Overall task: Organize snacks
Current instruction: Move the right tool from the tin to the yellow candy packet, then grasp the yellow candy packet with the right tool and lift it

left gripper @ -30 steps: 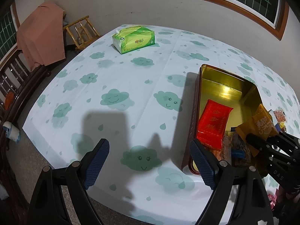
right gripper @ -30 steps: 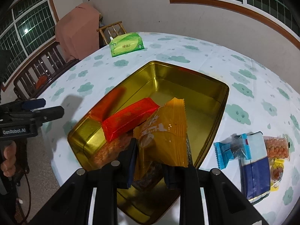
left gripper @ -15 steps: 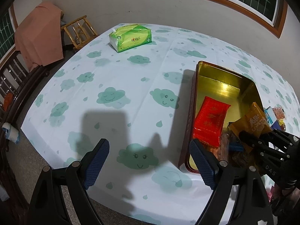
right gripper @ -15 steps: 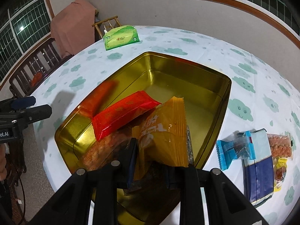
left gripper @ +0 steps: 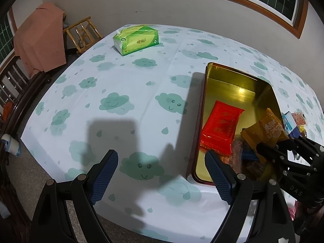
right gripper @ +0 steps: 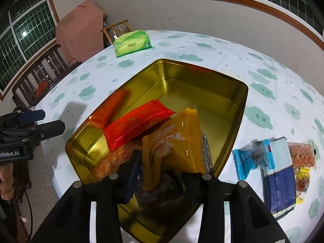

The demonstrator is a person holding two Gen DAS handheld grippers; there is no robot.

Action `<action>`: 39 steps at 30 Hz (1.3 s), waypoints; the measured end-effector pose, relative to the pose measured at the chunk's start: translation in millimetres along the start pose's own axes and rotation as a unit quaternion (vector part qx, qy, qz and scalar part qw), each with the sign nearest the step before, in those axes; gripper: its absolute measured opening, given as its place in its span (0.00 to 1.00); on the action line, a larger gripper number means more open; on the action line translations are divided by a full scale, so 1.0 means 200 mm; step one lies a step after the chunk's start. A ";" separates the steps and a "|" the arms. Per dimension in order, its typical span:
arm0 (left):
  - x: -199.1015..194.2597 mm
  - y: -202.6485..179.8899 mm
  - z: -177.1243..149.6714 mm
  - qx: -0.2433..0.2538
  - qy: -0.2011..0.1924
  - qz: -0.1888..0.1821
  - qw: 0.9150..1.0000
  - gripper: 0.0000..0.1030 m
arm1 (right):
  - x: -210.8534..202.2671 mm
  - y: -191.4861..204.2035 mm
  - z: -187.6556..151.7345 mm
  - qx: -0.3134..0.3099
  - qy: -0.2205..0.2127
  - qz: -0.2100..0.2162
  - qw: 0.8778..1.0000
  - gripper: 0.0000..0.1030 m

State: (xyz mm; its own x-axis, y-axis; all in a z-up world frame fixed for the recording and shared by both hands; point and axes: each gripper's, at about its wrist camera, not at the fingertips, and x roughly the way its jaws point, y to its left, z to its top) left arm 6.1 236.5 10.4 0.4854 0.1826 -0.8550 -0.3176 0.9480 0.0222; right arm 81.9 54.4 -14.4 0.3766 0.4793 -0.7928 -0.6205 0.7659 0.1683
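A gold tin (right gripper: pixel 241 105) stands on the cloud-print tablecloth. In it lie a red packet (right gripper: pixel 137 123), some dark and orange snacks, and an orange-yellow packet (right gripper: pixel 178 141) leaning upright at the near end. My right gripper (right gripper: pixel 171 162) reaches into the tin with its jaws opening. The orange-yellow packet stands between the fingers, which have come off its sides. My left gripper (left gripper: pixel 160 158) hangs wide open over the bare cloth left of the tin (left gripper: pixel 204 101), with nothing between its fingers. The left wrist view also shows the red packet (left gripper: pixel 220 127), the orange-yellow packet (left gripper: pixel 267 129) and the right gripper (left gripper: pixel 269 147).
Right of the tin lie a light-blue packet (right gripper: pixel 253 158), a dark-blue and white packet (right gripper: pixel 279 182) and a packet of nuts (right gripper: pixel 301 154). A green tissue pack (left gripper: pixel 137 40) sits at the far side. A wooden chair (left gripper: pixel 83 34) and a pink-draped bench (left gripper: pixel 38 42) stand beyond the table edge.
The right jaws, shut on the orange-yellow packet a second ago, have parted and the packet now stands loose between them in the tin. The left gripper has barely moved and stays open.
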 end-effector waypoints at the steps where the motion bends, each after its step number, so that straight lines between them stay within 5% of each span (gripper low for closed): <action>1: 0.00 -0.01 0.00 0.001 0.000 -0.001 1.000 0.83 | -0.01 0.00 0.00 -0.002 -0.002 0.000 1.000 0.43; 14: -0.04 -0.13 0.01 0.023 -0.007 -0.010 1.000 0.83 | -0.26 -0.14 -0.07 0.018 -0.043 -0.013 0.999 0.52; 24: -0.04 -0.28 0.03 0.047 -0.002 -0.024 0.999 0.83 | -0.45 -0.67 -0.25 0.112 -0.062 -0.102 0.987 0.52; 39: -0.03 -0.61 0.08 0.098 0.010 -0.041 0.994 0.83 | -0.31 -1.00 -0.37 0.151 -0.031 -0.133 0.979 0.50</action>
State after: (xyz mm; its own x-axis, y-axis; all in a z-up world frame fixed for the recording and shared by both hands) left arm 55.3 124.0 22.0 0.4856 0.0999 -0.8685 -0.1129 0.9923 0.0509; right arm 131.7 -160.2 -41.6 0.5449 0.2633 -0.7961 -0.2669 0.9545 0.1330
